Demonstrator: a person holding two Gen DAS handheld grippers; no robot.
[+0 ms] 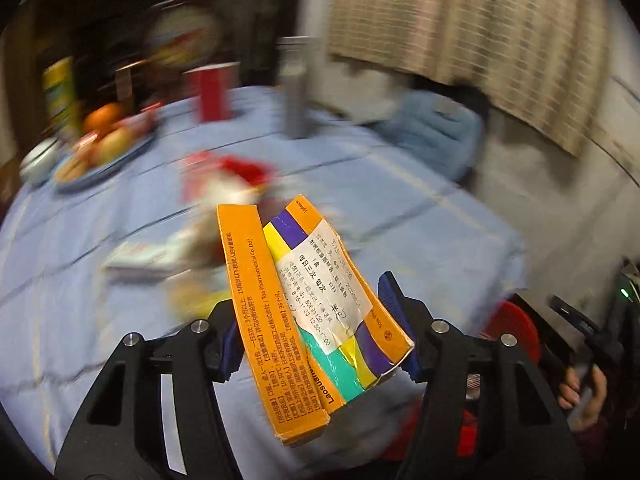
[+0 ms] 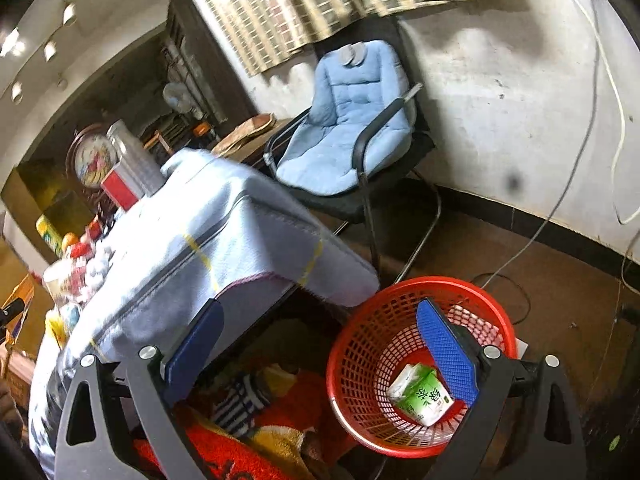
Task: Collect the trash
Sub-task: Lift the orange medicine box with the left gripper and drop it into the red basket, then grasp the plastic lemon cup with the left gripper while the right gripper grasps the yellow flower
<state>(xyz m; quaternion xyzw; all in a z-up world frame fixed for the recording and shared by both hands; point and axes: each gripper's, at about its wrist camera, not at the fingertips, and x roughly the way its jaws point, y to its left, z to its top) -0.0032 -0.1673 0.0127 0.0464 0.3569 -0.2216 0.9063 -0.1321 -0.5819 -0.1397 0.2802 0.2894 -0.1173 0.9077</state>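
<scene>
Centre frame, the left gripper (image 1: pixel 316 336) clamps a crumpled orange medicine box (image 1: pixel 304 320) lifted for binning, while the right gripper (image 2: pixel 320 356) hangs wide and empty over the red basket (image 2: pixel 360 344) at lower right.

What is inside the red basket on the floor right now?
One green and white carton lies at the bottom of the red basket. The right tongs' blue pad covers part of the inside.

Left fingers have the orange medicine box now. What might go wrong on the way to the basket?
1. The orange medicine box sits tilted and squashed between the left gripper pads, so it might slip.
2. The red basket stands on the floor past the table's corner; a drop from the table edge might miss.
3. The right gripper, open and empty, hangs over the basket and may block the drop.
</scene>
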